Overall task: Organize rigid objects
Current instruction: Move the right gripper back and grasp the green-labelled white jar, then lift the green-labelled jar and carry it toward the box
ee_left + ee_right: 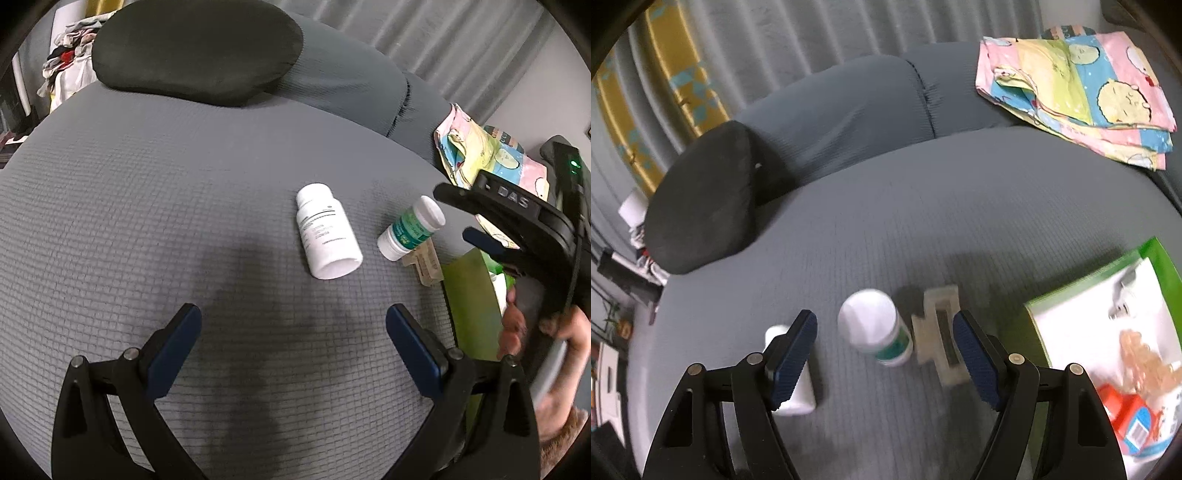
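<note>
A white pill bottle lies on its side on the grey sofa seat. A smaller green-labelled bottle lies to its right, touching a beige hair clip. My left gripper is open and empty, a little short of the white bottle. My right gripper is open above the green-labelled bottle, which sits between its fingers; the hair clip is beside the right finger and the white bottle is partly behind the left finger. The right gripper also shows in the left wrist view.
A green-edged box holding packets sits at the seat's right edge; it also shows in the left wrist view. A black cushion leans on the backrest. A folded colourful cloth lies at the far right.
</note>
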The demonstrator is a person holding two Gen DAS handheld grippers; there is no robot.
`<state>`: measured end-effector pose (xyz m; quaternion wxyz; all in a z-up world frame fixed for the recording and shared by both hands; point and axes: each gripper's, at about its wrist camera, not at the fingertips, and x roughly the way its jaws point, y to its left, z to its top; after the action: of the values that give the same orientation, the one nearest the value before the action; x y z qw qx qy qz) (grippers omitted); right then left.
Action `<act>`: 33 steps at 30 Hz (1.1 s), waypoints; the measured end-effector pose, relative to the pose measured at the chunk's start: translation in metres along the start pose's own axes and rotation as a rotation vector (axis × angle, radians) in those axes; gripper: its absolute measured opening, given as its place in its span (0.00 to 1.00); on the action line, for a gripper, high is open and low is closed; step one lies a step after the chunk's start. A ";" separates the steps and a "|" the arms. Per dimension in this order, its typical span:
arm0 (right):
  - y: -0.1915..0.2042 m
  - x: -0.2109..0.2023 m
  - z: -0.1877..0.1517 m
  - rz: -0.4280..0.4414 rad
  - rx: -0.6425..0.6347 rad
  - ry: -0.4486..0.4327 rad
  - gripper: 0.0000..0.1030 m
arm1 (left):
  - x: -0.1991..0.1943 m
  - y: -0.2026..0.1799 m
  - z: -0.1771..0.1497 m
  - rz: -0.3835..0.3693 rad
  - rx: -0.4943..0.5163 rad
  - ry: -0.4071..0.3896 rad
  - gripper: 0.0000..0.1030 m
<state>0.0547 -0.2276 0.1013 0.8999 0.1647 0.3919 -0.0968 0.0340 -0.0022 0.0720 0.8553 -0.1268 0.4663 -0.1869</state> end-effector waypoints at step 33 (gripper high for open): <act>-0.018 -0.011 -0.079 0.450 0.248 0.313 0.41 | -0.013 0.024 0.001 0.002 -0.078 0.014 0.97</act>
<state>-0.0117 -0.2147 0.0549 0.8005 0.3690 0.4647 0.0845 0.0334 0.0254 0.0728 0.8466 -0.1580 0.4796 -0.1685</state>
